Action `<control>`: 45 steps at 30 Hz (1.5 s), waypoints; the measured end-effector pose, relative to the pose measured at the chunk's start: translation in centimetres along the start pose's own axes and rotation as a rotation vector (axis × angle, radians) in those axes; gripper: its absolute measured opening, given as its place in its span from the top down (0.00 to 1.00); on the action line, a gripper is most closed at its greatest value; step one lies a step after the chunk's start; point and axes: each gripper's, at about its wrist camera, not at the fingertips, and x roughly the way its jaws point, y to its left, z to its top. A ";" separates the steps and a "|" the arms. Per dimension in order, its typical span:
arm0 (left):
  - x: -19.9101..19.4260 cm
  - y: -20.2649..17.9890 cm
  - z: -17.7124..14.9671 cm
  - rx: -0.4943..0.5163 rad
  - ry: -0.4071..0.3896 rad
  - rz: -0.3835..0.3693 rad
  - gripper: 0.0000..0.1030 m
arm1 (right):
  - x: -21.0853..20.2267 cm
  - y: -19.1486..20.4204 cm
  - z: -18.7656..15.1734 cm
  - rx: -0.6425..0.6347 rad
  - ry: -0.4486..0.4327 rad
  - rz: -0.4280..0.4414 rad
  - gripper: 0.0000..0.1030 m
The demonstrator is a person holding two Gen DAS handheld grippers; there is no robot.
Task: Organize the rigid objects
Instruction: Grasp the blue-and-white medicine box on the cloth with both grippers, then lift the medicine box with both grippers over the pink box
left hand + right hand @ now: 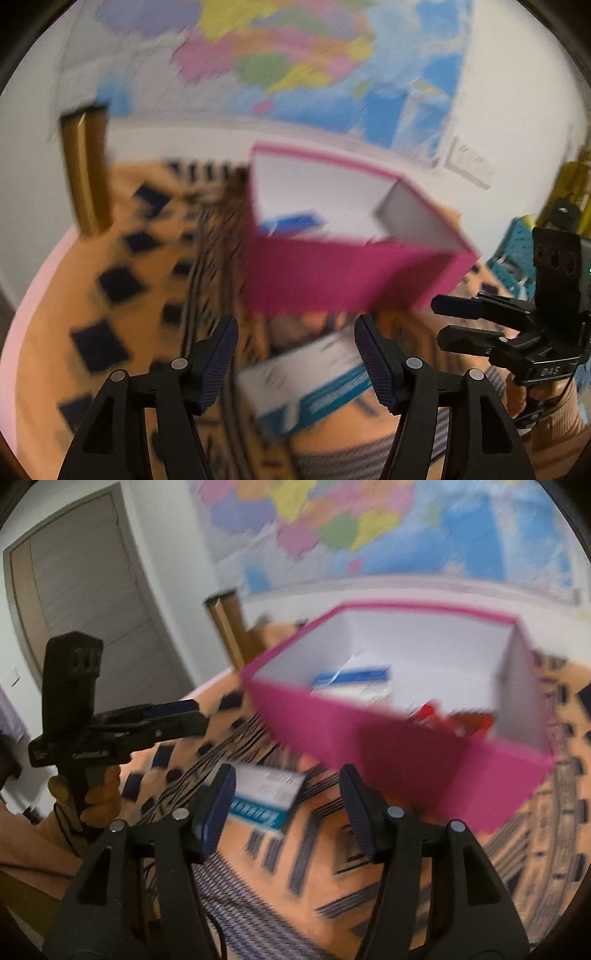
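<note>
**Pink box on the patterned cloth, one carton lying outside it**

Orange cloth [332, 853] with dark squares and striped bands covers the surface, and on the wall behind hangs a big coloured map [369, 520], blurred in both views. To the far left there is a grey door [85, 587].

The largest thing on the cloth is the pink box [424, 760], open at the top with white inner walls. Inside it lies a white-and-blue carton [351, 685] toward the far side, and something red [443, 716] sits near the front wall; it is too smeared to tell what it is.

Just in front of the box, on the cloth, lies another white-and-blue carton [264, 794], flat and outside the box.

The right gripper [286, 805] hangs over the cloth with its jaws apart and nothing between the pads; the loose carton shows beyond the gap. The left gripper [295, 358] likewise has its jaws spread, empty, with that same carton [306, 384] beneath and beyond them. A hand [88, 797] grips the left tool's handle.
</note>
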 end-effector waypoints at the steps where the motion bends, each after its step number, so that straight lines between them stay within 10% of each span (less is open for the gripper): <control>1: 0.5 0.5 -0.7 -0.014 0.027 0.006 0.36 | 1.1 0.2 -0.3 0.012 0.028 0.014 0.42; 21: 2.7 0.5 -4.5 -0.070 0.174 -0.098 0.50 | 7.4 -0.8 -1.6 0.149 0.148 0.053 0.42; 45: 2.9 -4.5 -2.0 0.073 0.139 -0.160 0.50 | 1.5 -2.8 -2.5 0.222 0.037 -0.009 0.43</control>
